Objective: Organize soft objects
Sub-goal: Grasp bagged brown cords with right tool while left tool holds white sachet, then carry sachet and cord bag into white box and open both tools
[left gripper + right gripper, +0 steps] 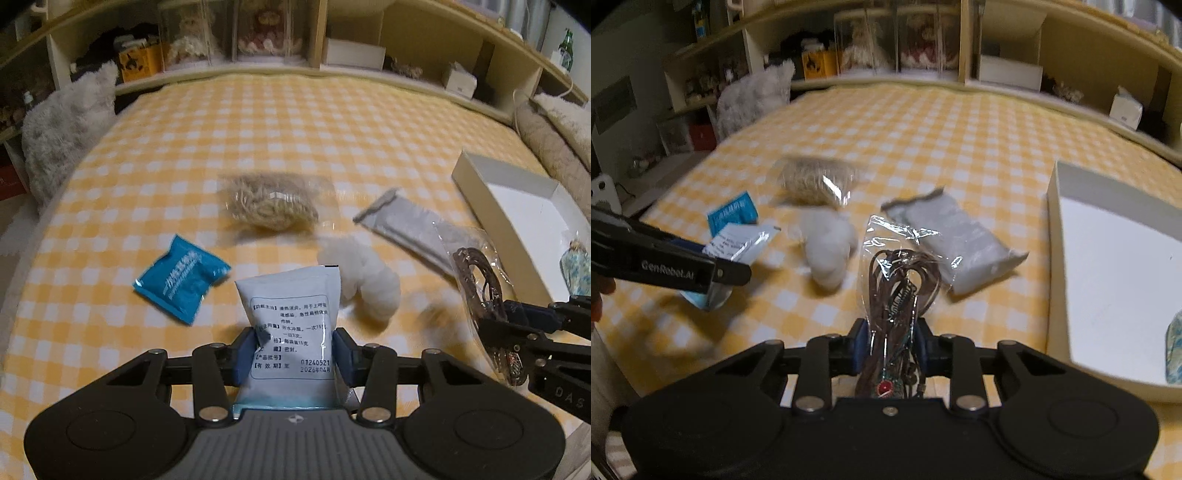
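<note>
My left gripper [293, 347] is shut on a white sachet [291, 310] printed with black text, held upright above the yellow checked bedspread [258, 122]. My right gripper [891, 343] is shut on a clear bag of coiled brown cord [897, 280]. On the spread beyond lie a blue sachet [181, 280], a clear bag of beige fibres [273, 203], a white fluffy piece [365, 284] and a grey-white packet [402, 229]. In the right wrist view the left gripper [731, 273] enters from the left, carrying its white sachet [738, 240].
An open white box [1115, 266] sits at the right on the bed, with a blue patterned item [1174, 350] inside its near corner. A grey fluffy cushion [62, 125] stands at the far left. Shelves [354, 55] with boxes and dolls line the back.
</note>
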The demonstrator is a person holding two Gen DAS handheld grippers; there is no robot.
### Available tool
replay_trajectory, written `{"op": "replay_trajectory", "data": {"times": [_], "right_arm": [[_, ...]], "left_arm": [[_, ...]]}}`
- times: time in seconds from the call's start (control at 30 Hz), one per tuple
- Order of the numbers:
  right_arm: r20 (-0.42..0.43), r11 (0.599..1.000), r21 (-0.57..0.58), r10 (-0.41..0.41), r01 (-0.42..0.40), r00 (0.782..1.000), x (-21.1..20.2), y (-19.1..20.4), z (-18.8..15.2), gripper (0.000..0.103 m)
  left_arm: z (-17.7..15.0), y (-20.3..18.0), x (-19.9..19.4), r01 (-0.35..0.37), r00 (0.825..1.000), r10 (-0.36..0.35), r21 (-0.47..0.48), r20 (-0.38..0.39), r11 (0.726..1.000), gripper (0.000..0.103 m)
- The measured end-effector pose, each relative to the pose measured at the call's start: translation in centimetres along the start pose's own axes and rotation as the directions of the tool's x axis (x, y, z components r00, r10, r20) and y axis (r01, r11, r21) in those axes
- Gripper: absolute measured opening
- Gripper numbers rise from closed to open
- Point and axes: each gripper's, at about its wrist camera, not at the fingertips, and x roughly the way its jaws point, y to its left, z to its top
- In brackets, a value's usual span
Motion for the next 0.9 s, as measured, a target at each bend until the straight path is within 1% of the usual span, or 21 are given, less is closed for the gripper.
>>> {"op": "replay_trajectory", "data": {"times": [0.13,0.3,0.43,0.63,0.8,0.9], "right_arm": [[0.039,1.000,0.001,-0.011,0.010,0.999,-1.1,-0.2,0.9,0.027],[0.102,1.000,0.017,-0.008,0.006,0.995,-3.0,-1.6,2.4,0.027],[0.137,0.998,0.037,-0.048,0.043,0.989,-4.4,-3.1,3.5,0.027],[0.150,0.994,0.030,-0.112,0.109,0.982,-6.1,-6.1,4.5,0.028],[0.157,0.988,0.032,-0.151,0.148,0.976,-7.5,-9.5,4.6,0.028],[0.162,0.981,0.049,-0.194,0.189,0.967,-8.2,-12.1,4.5,0.028]], "left_arm": [[0.7,-0.1,-1.3,0.003,0.998,-0.002,-0.013,0.063,1.000,0.044],[1.8,-0.8,-3.1,0.037,0.992,-0.035,-0.020,0.125,0.999,0.044],[3.2,-2.5,-4.2,0.054,0.984,-0.055,0.010,0.169,0.998,0.044],[5.1,-5.9,-5.1,0.087,0.972,-0.095,0.046,0.215,0.995,0.044],[6.7,-10.0,-5.1,0.140,0.958,-0.154,0.077,0.242,0.987,0.044],[7.5,-12.8,-4.6,0.179,0.949,-0.194,0.084,0.250,0.980,0.044]]}}
